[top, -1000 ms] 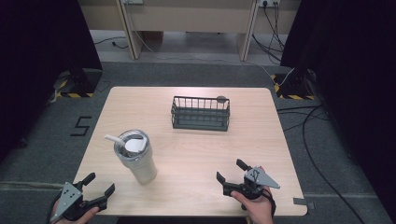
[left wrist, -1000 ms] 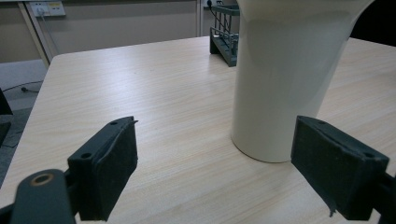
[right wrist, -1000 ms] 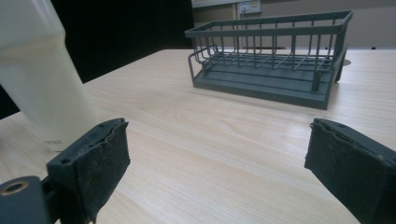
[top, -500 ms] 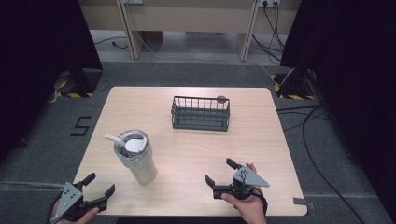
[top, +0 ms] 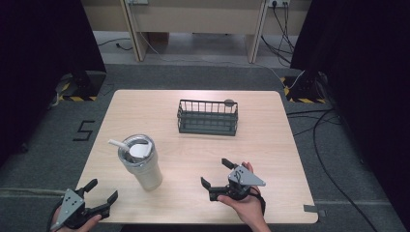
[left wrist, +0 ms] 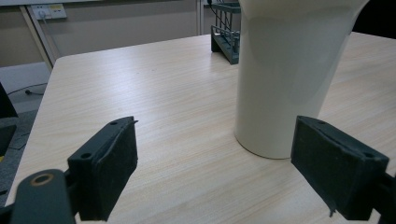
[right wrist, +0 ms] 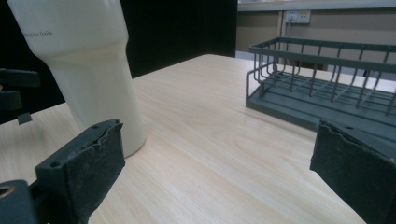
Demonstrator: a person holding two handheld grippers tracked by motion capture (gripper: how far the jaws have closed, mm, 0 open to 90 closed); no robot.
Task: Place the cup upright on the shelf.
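A cream tumbler [top: 140,164] with a lid and a white straw stands upright at the table's front left. A dark wire basket [top: 208,117] sits mid-table behind it. My left gripper [top: 103,189] is open at the front left corner, its jaws wide apart and aimed at the tumbler [left wrist: 289,79], which stands beyond them. My right gripper [top: 213,172] is open at the front centre-right, pointing left toward the tumbler [right wrist: 88,70], with the basket [right wrist: 322,84] to its right. Its jaws have just been closing slightly, with nothing between them.
The light wooden table [top: 270,135] has bare wood between the tumbler and the basket. A small round grey thing [top: 228,102] sits on the basket's back rim. Cables [top: 333,140] lie on the floor to the right, and dark curtains stand at both sides.
My right gripper has moved left along the front of the table, closer to the tumbler. The left gripper, the tumbler and the basket have stayed put.
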